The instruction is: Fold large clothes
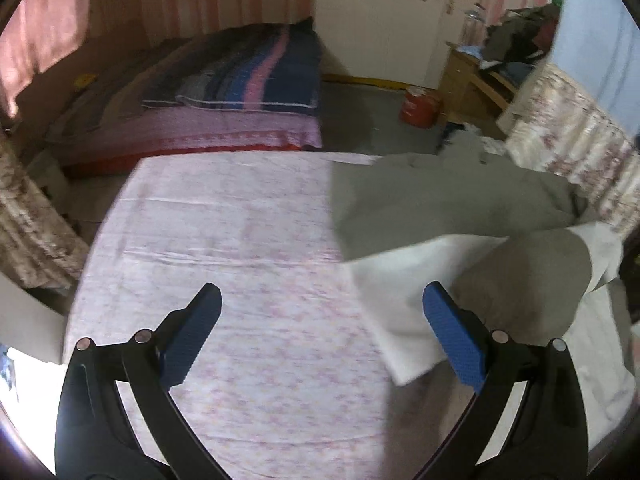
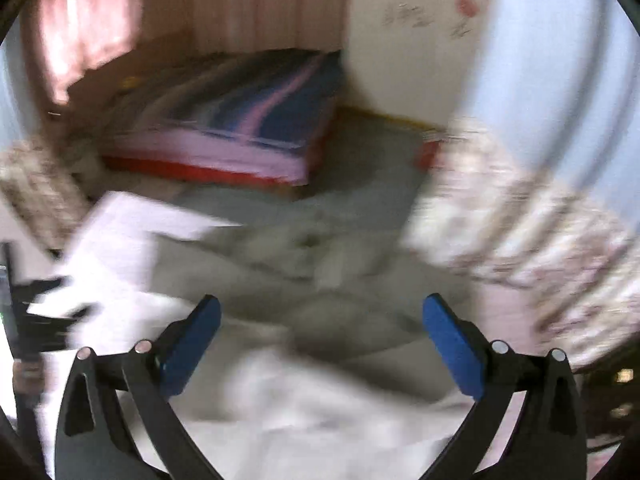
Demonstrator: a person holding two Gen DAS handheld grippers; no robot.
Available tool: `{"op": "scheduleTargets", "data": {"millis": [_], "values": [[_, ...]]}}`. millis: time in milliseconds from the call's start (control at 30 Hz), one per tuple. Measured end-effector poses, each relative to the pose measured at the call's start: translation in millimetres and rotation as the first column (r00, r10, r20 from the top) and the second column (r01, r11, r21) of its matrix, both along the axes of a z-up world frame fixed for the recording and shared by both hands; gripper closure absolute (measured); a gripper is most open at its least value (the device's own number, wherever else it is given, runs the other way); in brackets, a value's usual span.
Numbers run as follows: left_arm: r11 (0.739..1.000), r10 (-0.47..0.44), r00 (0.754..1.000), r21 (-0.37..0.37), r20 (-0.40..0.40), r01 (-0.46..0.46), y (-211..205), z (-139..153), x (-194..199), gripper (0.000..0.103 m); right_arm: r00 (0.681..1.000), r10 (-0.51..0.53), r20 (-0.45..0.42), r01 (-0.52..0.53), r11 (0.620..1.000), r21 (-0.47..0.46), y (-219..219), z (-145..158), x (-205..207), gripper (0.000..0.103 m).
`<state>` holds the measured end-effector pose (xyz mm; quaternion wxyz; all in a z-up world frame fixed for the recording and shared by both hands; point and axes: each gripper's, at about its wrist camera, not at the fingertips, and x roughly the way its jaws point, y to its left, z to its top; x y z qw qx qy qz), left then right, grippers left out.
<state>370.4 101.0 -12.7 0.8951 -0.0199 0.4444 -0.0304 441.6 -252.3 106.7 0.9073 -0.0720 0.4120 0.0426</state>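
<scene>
A floral sheet [image 1: 224, 240] covered the bed, the grey garment [image 1: 440, 204] bunched at its right side; both the left gripper [image 1: 322, 334] and right gripper [image 2: 322, 334] gaped empty, so a hasty pinch might have caught sheet with cloth.
</scene>
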Motion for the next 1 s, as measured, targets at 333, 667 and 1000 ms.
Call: {"op": "scheduleTargets", "data": {"millis": [333, 667, 1000], "values": [[0.978, -0.206, 0.976, -0.042, -0.074, 0.203, -91, -42, 0, 0.009, 0.951, -0.236, -0.199, 0.263, 0.957, 0.121, -177, -133, -4, 0.002], [0.937, -0.348, 0.933, -0.019, -0.092, 0.348, -135, -41, -14, 0.087, 0.978, -0.012, -0.210, 0.040, 0.991, 0.130, -128, -150, 5, 0.095], [0.924, -0.381, 0.906, 0.051, 0.184, 0.379, -117, 76, -30, 0.092, 0.989, -0.144, 0.032, 0.132, 0.962, 0.240, -169, -90, -8, 0.103]]}}
